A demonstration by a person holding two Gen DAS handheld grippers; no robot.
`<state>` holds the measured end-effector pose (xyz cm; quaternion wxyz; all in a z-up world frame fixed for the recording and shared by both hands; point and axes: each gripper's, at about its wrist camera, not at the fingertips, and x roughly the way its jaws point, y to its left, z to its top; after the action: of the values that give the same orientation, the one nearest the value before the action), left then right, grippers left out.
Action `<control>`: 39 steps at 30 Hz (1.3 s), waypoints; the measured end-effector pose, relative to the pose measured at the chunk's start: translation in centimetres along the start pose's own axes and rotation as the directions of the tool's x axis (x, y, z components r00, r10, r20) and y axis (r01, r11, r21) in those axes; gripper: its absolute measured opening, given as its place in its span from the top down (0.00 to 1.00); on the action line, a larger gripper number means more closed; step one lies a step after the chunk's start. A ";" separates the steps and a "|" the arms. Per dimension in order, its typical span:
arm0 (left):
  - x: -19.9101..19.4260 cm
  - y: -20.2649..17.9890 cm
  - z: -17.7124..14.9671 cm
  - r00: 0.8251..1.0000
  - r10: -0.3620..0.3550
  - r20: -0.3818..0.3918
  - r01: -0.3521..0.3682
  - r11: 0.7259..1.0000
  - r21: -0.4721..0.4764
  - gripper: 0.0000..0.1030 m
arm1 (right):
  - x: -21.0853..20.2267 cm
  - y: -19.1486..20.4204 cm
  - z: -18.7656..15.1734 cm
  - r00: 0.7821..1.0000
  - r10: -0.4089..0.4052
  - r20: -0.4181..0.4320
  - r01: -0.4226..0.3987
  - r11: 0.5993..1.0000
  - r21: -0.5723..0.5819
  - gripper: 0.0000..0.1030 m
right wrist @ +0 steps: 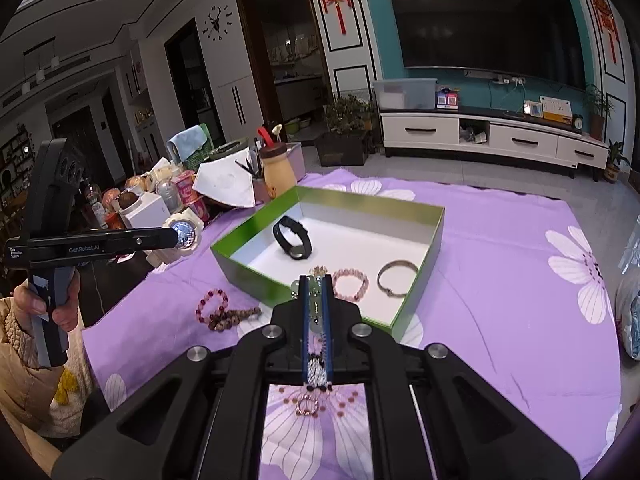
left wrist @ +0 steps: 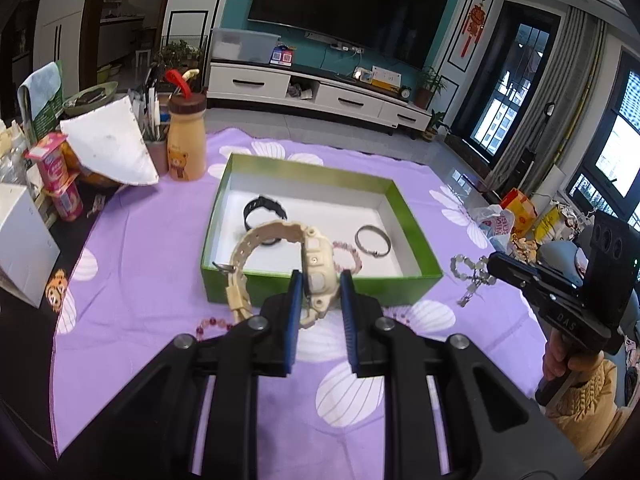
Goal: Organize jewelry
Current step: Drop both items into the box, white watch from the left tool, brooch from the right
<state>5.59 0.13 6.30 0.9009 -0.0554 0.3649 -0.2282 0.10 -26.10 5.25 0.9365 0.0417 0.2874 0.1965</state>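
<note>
Landmark: green box [left wrist: 320, 286], open top, white floor, sitting on the purple floral cloth [left wrist: 152, 240].

Left gripper [left wrist: 320, 280]: jaws nearly together, pinching the cream watch [left wrist: 316, 256] by its case. Case sits edge-on between the blue pads, up at their tips; the strap loops out to the left of the jaws, buckle end hanging down. From the left wrist view the watch is lifted in front of the box's near wall; from the right wrist view it hangs off to the left of the box, clear of the cloth.

On the cloth just left of the box's near corner: purple bead bracelet [right wrist: 212, 300] touching a brown bead bracelet [right wrist: 236, 316].

Inside the box: black band [right wrist: 292, 238] standing on edge toward the far left; pink bead bracelet [right wrist: 351, 283] lying flat by the near wall; silver bangle [right wrist: 396, 278] flat just to its right, near the right wall.

Right gripper [right wrist: 316, 284]: jaws pressed together on a pale bead strand [left wrist: 472, 276]. Beads run along the slit between the pads, a few poke past the tips, and the tassel end hangs out behind the pads. Strand is in the air beside the box's near right corner, outside it.

A pink bead bracelet with a small ring [right wrist: 308, 404] lies on the cloth under the right gripper, on the near side of the box.
</note>
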 end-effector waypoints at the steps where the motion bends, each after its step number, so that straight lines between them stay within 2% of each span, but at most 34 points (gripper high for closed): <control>1: 0.1 -0.1 0.4 1.000 0.002 0.004 -0.002 1.000 0.004 0.82 | 0.1 -0.1 0.3 1.000 -0.002 0.003 0.002 1.000 -0.003 0.95; 13: 3.7 -1.3 3.4 1.000 0.008 -0.004 -0.008 1.000 0.008 0.82 | 2.5 -1.7 2.8 1.000 -0.027 0.012 0.027 0.999 0.019 0.95; 22: 7.7 -1.4 4.2 0.998 0.021 -0.056 -0.019 1.000 0.020 0.82 | 5.5 -2.5 4.2 1.000 -0.024 -0.003 0.024 0.999 0.024 0.95; 29: 11.9 -0.8 3.8 0.991 0.027 -0.134 -0.027 1.000 0.001 0.82 | 8.5 -3.9 4.5 0.999 -0.005 -0.045 0.007 0.999 0.047 0.95; 39: 15.9 0.9 3.4 0.978 0.064 -0.199 -0.067 0.998 -0.011 0.82 | 13.2 -4.7 4.2 0.988 -0.045 -0.146 0.056 0.995 0.077 0.95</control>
<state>18.24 -6.51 -1.56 0.8665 -0.0282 0.4566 -0.1996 14.09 -25.13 0.98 0.9156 0.0578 0.3627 0.1635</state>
